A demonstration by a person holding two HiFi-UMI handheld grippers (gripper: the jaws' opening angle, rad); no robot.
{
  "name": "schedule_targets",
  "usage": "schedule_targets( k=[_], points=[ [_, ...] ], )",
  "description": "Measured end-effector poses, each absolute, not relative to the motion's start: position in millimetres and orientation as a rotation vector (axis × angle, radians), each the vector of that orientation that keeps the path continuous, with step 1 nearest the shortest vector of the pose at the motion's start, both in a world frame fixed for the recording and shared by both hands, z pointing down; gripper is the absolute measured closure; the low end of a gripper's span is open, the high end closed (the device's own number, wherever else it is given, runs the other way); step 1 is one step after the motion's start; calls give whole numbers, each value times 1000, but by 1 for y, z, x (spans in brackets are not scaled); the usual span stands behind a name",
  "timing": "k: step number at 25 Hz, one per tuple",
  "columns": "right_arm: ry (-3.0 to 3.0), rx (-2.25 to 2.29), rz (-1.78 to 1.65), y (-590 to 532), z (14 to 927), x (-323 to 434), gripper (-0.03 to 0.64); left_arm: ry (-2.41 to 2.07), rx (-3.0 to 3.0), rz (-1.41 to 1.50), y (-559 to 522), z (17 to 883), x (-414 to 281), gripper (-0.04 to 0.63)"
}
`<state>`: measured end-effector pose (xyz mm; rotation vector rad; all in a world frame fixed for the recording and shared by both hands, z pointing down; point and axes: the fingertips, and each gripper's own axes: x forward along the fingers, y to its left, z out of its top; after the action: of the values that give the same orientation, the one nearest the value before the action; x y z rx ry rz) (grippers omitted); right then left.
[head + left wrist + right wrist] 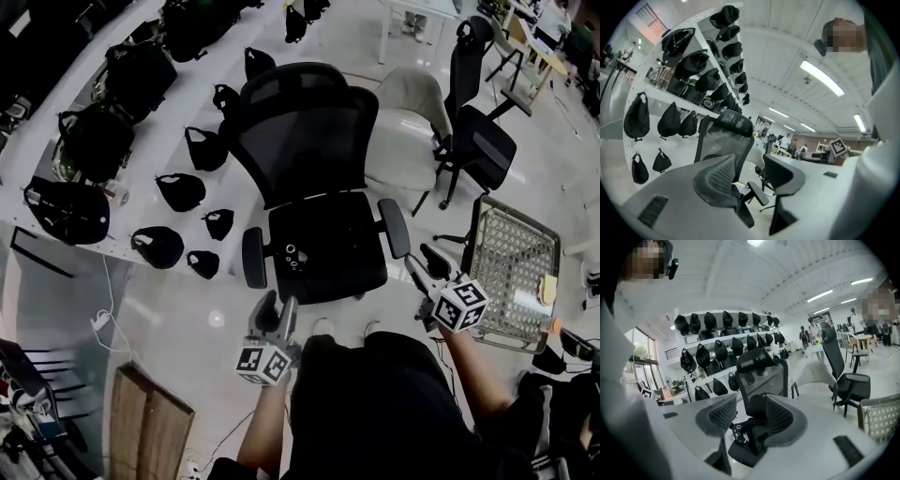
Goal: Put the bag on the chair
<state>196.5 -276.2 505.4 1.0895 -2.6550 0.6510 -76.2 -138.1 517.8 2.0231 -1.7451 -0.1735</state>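
Facing black mesh office chair (309, 141) with left gripper (278, 305) and right gripper (419, 256) both spread, empty; likely fetch step, next reaching left for black fabric bag (180, 191)

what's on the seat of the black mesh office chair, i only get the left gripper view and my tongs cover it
Observer: No bag. The head view shows only a small black item with pale dots lying on the seat of the black mesh office chair.
Operator: is the right one carrying anything
Observer: No. The right gripper view shows the right tongs open, with nothing between them.
Operator: anything on the floor to my right
Observer: A cream lattice panel, right of the right tongs and apart from the chair.
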Motion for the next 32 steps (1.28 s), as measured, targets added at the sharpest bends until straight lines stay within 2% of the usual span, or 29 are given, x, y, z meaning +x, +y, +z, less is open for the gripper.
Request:
schedule_targets(
  k=[5, 7, 11, 14, 21, 27, 32],
  points=[
    [-2732, 1017, 536, -272, 486, 219, 458, -1752, 2070, -196, -142, 495, -24, 534],
    [-2752, 1018, 540, -271, 483, 230, 482, -1783, 2063, -218, -141, 489, -9, 563],
    [-2768, 1017, 529, -269, 480, 249, 565, -1918, 2019, -266, -135, 474, 5, 578],
    [-2768, 989, 514, -265, 481, 261, 598, -2007, 2008, -201, -132, 468, 14, 580],
    [-2787, 909, 481, -255, 478, 270, 604, -2050, 1942, -157, -129, 473, 27, 580],
    [-2737, 893, 260, -241, 478, 266, 617, -2037, 1846, -193, -122, 481, 25, 580],
    [-2735, 917, 323, -236, 481, 265, 617, -2022, 1862, -169, -115, 483, 29, 580]
  ],
)
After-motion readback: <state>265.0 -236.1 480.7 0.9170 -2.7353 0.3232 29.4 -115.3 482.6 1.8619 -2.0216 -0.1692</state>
